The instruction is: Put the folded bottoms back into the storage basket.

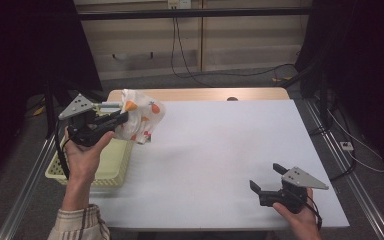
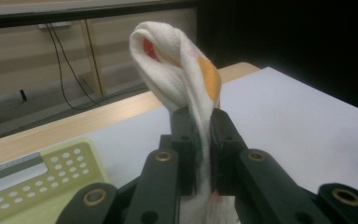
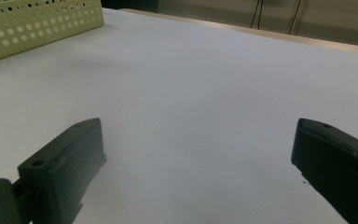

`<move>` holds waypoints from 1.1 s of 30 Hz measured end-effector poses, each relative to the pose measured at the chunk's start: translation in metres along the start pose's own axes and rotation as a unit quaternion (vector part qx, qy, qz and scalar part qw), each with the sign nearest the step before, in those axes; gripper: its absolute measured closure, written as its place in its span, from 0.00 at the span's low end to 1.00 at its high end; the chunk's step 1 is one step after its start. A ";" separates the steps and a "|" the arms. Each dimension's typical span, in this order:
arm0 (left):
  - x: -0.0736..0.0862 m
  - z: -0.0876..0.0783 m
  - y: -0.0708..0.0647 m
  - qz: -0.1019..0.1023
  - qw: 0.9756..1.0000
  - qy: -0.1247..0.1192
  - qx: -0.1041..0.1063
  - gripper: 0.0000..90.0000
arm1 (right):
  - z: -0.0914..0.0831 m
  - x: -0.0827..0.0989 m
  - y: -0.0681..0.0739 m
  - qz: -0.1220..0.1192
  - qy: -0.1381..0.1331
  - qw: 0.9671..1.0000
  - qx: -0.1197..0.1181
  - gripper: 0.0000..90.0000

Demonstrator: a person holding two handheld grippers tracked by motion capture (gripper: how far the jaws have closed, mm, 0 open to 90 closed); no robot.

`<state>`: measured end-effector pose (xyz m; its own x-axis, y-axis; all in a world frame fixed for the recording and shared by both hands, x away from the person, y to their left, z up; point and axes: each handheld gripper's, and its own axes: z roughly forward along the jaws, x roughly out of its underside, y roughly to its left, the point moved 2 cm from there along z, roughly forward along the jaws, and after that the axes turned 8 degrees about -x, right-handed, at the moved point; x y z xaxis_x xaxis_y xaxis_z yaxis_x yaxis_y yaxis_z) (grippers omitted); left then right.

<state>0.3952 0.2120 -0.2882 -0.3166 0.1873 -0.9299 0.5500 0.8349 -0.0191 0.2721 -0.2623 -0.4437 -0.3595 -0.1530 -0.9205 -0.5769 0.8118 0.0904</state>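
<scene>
A white cloth (image 1: 141, 119) printed with orange and red shapes hangs in the air above the table's back left corner. My left gripper (image 1: 121, 119) is shut on it. In the left gripper view the cloth (image 2: 179, 70) rises in a folded loop from between the two black jaws, and the left gripper (image 2: 204, 135) pinches it tight. My right gripper (image 1: 267, 177) rests low near the table's front right, open, with nothing between its jaws. In the right gripper view the right gripper (image 3: 196, 154) stands wide apart over the bare white surface.
A pale yellow-green perforated basket (image 1: 111, 167) sits at the table's left edge, under my left hand; its wall (image 3: 37, 25) also appears in the right gripper view. The white tabletop (image 1: 220, 150) spreads between the grippers. Cables trail on the floor behind.
</scene>
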 end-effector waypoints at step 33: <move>0.005 -0.050 0.041 -0.013 0.999 -0.012 -0.038 0.92 | -0.001 -0.001 0.002 -0.003 -0.002 1.000 -0.005 0.03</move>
<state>0.3772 0.2728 -0.2754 -0.3107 0.1526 -0.9382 0.4809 0.8766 -0.0167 0.2700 -0.2613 -0.4423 -0.3531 -0.1547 -0.9227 -0.5858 0.8056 0.0891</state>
